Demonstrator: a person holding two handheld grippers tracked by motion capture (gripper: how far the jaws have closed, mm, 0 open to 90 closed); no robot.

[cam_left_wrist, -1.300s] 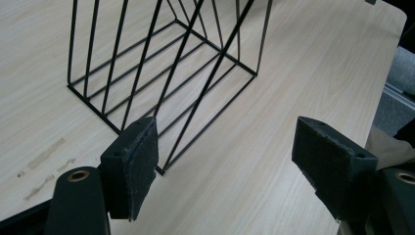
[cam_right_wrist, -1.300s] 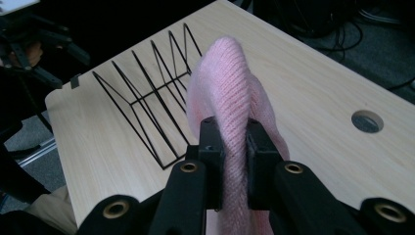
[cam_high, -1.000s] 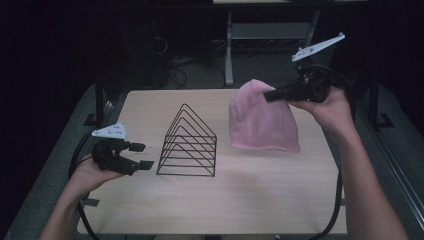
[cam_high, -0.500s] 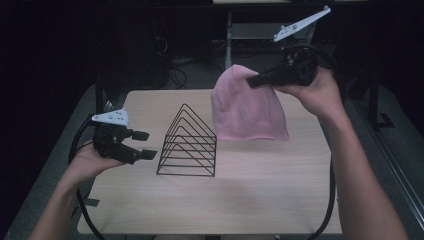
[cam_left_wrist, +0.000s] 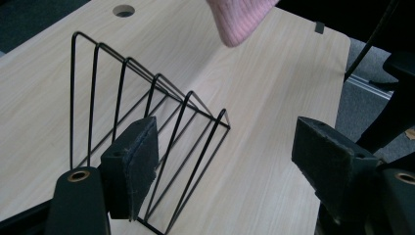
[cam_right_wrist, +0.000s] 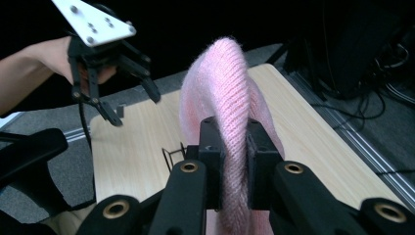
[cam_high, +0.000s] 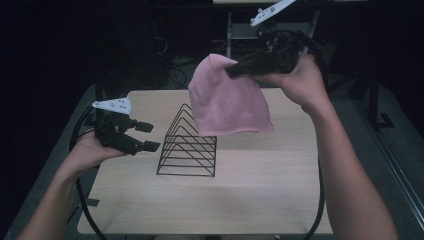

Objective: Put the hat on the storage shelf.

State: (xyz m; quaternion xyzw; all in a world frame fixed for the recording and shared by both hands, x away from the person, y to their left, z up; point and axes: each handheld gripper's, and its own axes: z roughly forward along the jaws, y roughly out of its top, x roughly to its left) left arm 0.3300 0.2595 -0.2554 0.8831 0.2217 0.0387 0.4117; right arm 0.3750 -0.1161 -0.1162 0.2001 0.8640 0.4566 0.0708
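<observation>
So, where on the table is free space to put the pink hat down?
The table is bare in front of the wire rack and to its right, below the hanging pink hat. The left edge is crowded: the left gripper hovers beside the rack.

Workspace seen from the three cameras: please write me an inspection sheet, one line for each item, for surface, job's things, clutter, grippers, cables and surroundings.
Surface: light wood table, a round hole near one corner.
Job's things: pink knit hat held in the air over the table; black wire rack standing on the table, partly behind the hat's lower edge in the high view.
Clutter: nothing seen.
Grippers: right gripper shut on the hat's knit fabric; left gripper open, beside the rack, holding nothing.
Cables: black cable trailing from the left gripper past the table edge; another loops at the right gripper.
Surroundings: dark room, grey floor, loose wires and a metal stand behind the table.
</observation>
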